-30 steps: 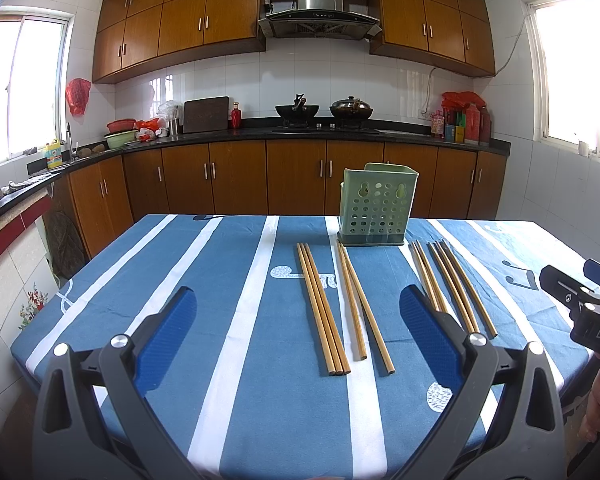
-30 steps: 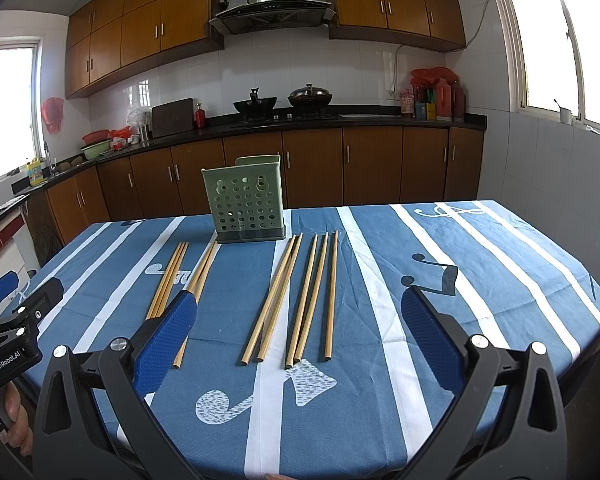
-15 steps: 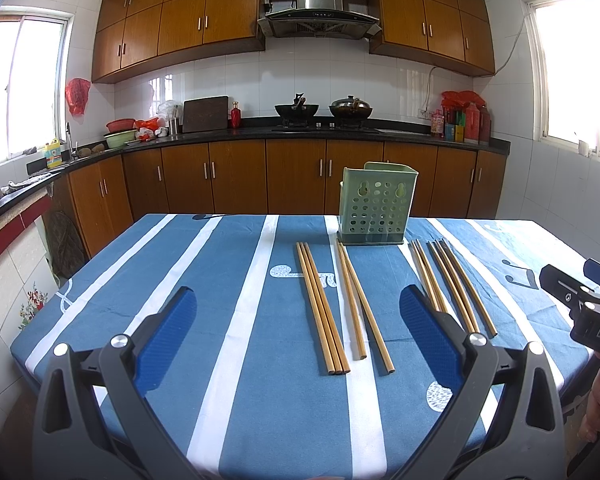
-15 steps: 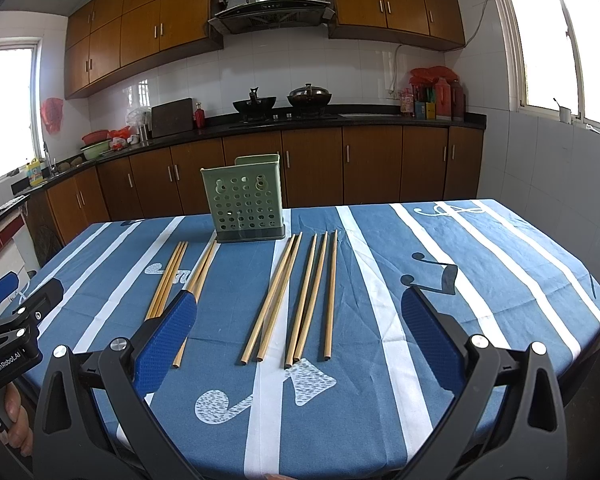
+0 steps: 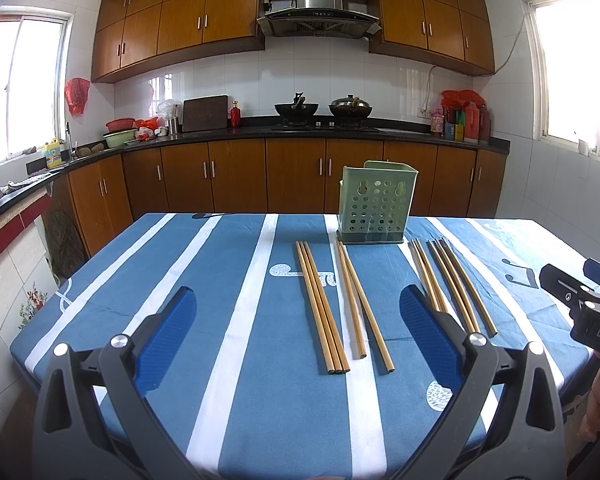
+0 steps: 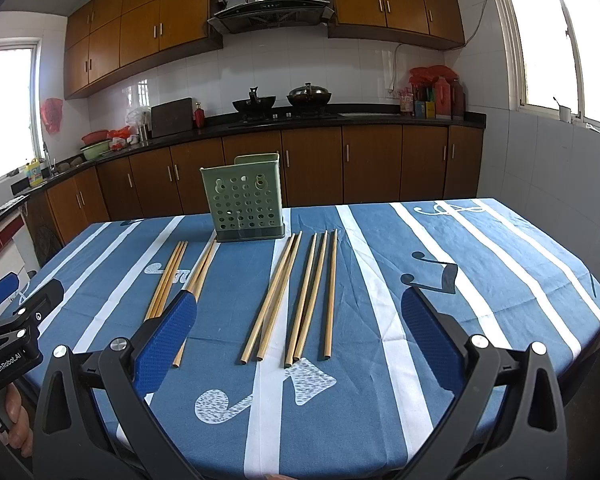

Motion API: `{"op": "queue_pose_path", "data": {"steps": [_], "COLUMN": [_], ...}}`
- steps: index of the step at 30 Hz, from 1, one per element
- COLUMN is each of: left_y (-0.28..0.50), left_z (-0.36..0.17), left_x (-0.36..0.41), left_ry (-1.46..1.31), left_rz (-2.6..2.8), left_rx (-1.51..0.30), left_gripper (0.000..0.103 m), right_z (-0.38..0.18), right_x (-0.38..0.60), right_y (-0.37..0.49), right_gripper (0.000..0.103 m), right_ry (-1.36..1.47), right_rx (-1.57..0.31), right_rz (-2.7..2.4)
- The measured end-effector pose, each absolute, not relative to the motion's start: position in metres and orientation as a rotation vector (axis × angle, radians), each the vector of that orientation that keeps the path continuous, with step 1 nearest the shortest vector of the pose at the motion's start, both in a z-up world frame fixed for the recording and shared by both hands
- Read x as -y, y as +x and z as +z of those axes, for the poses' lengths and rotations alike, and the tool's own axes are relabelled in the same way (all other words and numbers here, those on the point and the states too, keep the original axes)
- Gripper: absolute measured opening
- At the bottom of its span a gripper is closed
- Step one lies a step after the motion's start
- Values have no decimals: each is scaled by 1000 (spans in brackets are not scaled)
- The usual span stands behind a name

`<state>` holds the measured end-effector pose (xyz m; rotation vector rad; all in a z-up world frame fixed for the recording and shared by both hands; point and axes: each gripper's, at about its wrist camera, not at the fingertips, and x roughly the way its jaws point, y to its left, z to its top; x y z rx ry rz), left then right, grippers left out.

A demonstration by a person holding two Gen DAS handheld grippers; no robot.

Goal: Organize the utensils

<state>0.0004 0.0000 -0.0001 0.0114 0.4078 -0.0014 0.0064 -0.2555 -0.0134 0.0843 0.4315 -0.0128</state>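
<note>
I held both grippers [image 5: 296, 332] [image 6: 298, 330] spread and empty at the table's near edge; chopsticks [image 6: 274, 296] lay lengthwise ahead, pointing toward the green holder [image 6: 244, 200].

The right gripper [image 6: 299, 322] gapes wide above chopsticks [image 6: 296, 296] lying before the green holder [image 6: 244, 200].

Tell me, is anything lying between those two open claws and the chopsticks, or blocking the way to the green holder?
Nothing visible does. The left gripper and right gripper hang open above bare blue striped tablecloth, with the chopsticks lying loose just ahead. The green holder stands upright behind them, its open top unobstructed.
</note>
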Motion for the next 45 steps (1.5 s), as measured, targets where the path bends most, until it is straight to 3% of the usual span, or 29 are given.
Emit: {"op": "queue_pose_path", "data": {"steps": [22,23,26,28,34,40,42,45], "left_y": [21,24,34,40,64,88,95,107], "left_z": [-17,-21,-30,-34,-46,-57,-60,-63], "left_x": [-2,-6,-13,-17,-30,-45,-46,-41], "left_ry": [6,3,-5,-4,-28,-111,-117,-111], "left_rz": [33,40,65,80,91,65,53,24], "left_rx": [-486,-503,-555,-582,-663,-756,-775,-803], "left_gripper": [99,99,99,99,99,99,95,80], "right_z": [-38,-42,-55,-64,-83,-102,-107,-107], "right_x": [266,270,284,294,299,296,294,297], "right_y": [27,33,56,74,121,143,145,145], "right_gripper": [100,97,77,58,38,31,23,10], "right_ry": [117,122,162,203,212,196,175,156], "right_rx": [-520,-548,-644,-720,-852,-918,-927,-915], "right_rz": [-54,-72,-101,-97,-78,-67,-79,-101]}}
